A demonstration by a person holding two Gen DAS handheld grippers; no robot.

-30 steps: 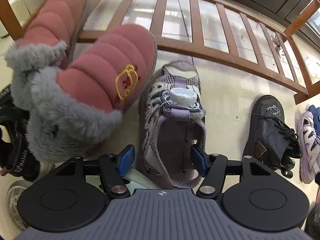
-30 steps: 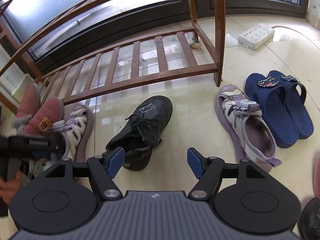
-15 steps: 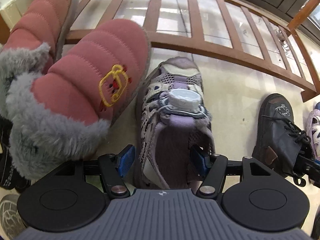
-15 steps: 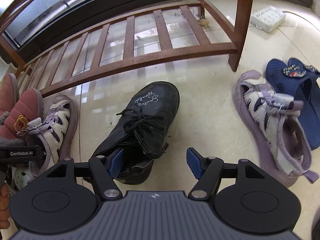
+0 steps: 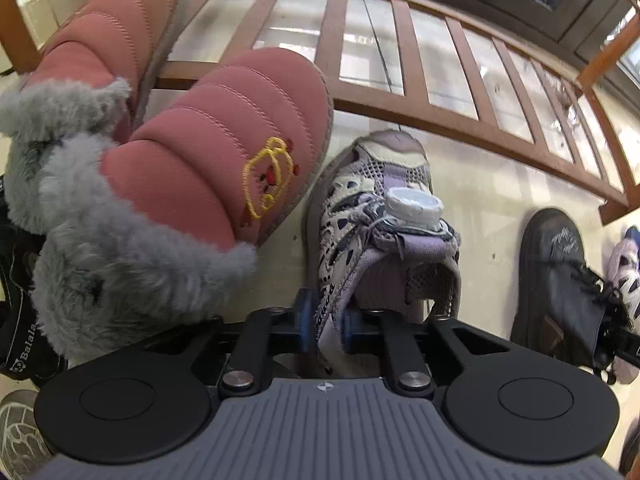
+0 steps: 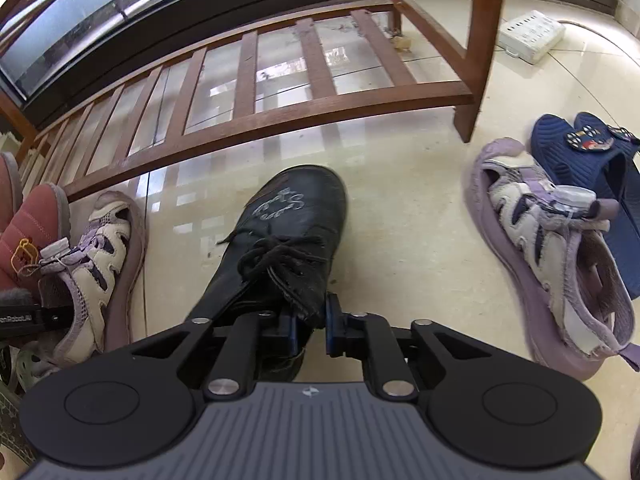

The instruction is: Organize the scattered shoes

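Observation:
A lilac mesh sandal lies on the pale floor with its toe toward the wooden shoe rack. My left gripper is shut on the left wall of its heel opening. A black lace-up shoe lies mid-floor in the right wrist view, toe toward the rack. My right gripper is shut on the right edge of its collar. The same lilac sandal shows at the left of that view, and its mate lies on its side at the right.
Two pink quilted slippers with grey fur sit just left of the held sandal. A pair of navy slides lies at the far right, a white power strip behind them. Dark sandals crowd the left edge. The rack leg stands right.
Both grippers went from open to shut: the left closed on the lilac sandal's heel wall, the right moved in to the black shoe and closed on its collar.

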